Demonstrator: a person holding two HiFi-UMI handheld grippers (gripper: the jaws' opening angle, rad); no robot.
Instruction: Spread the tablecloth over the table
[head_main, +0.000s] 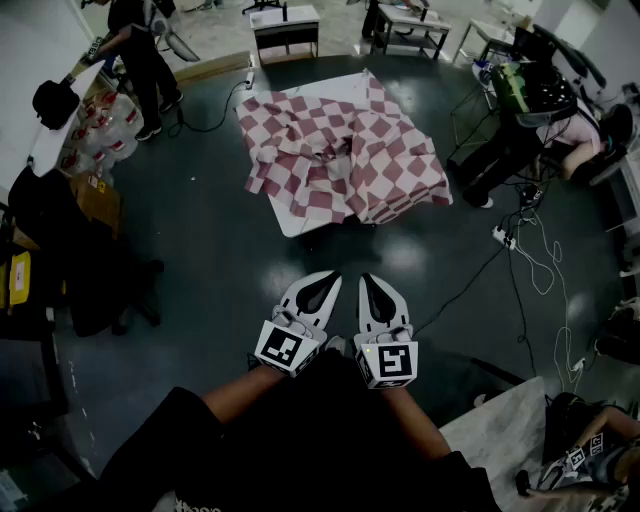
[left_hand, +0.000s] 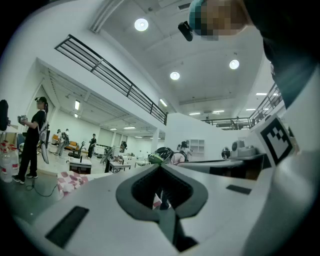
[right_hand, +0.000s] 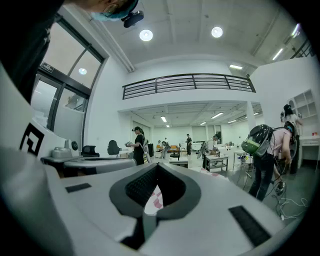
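**Tongs clenched and empty, tablecloth heaped well ahead of them**

Left tongs (head_main: 328, 281) and right tongs (head_main: 372, 283) sit side by side close to the person's body. Both are level and point forward, and each pair of jaws is pressed together with nothing between them. The scrap of pink check visible through each pair's opening is only the distant cloth, not a grip.

The tablecloth (head_main: 345, 150), in pink and white checks, lies straight ahead of the tongs and well apart from them. It is bunched in folds on a white desk (head_main: 300, 218), whose near corner shows bare. On the side of the right tongs the cloth hangs past the desk's edge. Spreading has not begun, by the look of it.

Risks from here, as I judge them:

- **Grabbing a fold:** Pinching a ridge in the middle instead of a true hem or corner would drag the whole heap rather than open it.
- **Uneven pulling:** If one pair of tongs pulls harder than the other, the loose cloth could slide off the overhanging side.
- **Shallow grip:** Thin fabric could slip out partway through a pull.
- **Cables:** Cables (head_main: 530, 262) trail over the floor (head_main: 200, 230) ahead and to the right of the right tongs, and could catch a foot on that side of the desk.
- **Other people:** A person (head_main: 520, 130) stands close beyond that side too.
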